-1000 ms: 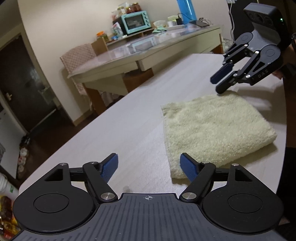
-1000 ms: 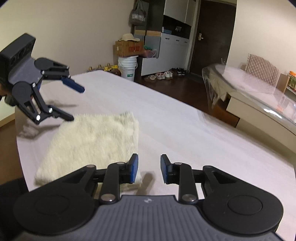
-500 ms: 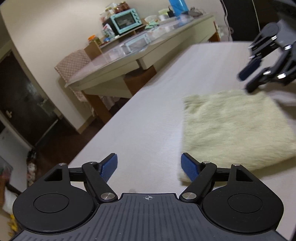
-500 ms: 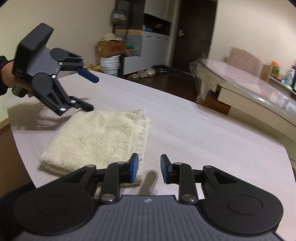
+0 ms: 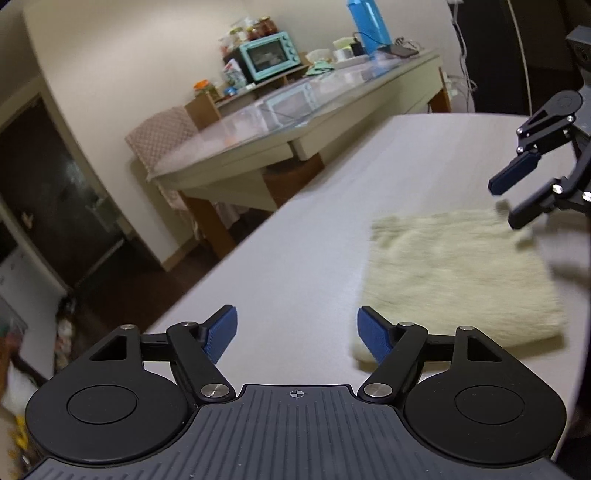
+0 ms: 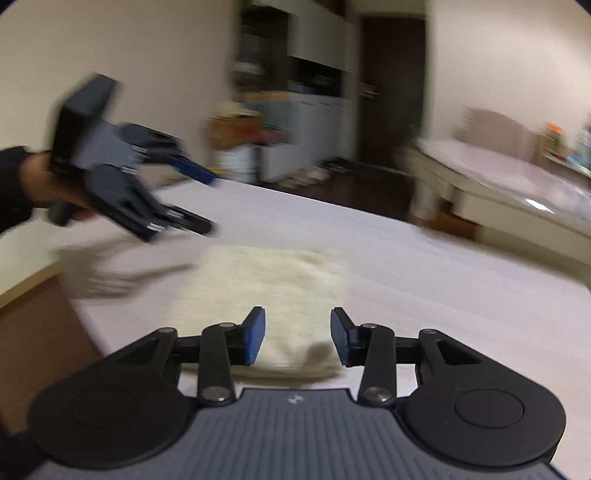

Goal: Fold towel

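Left wrist view: the left gripper [image 5: 296,334] stands wide, its blue pads well apart, with nothing between them; it hovers over the pale table [image 5: 303,258]. The towel [image 5: 458,280], cream and fluffy, lies folded into a squarish pad on the table, to the right of centre. Its near left corner sits just beyond the right-hand pad of this gripper, not between the pads. The right gripper [image 5: 511,201] enters from the right edge, above the far right corner of the towel; its fingers are parted and bare, and whether the lower finger touches the cloth cannot be told. Beyond the table stands a second, glass-topped table [image 5: 295,122] with a mint-coloured oven [image 5: 267,55] and a blue bottle [image 5: 367,24] on the shelf behind it. A padded chair [image 5: 162,129] stands at its left end.

Right wrist view, heavily blurred: the right gripper [image 6: 297,339] has its jaws opening, at a moderate gap, with nothing pressed by the pads. The near edge of the towel [image 6: 269,284] lies below and just beyond the pads. The left gripper [image 6: 210,201] is at far left, gripped by a hand [image 6: 44,184] in a dark sleeve, fingers spread wide and empty, above the far left corner of the towel. Cabinets and a dark door show behind, indistinct.
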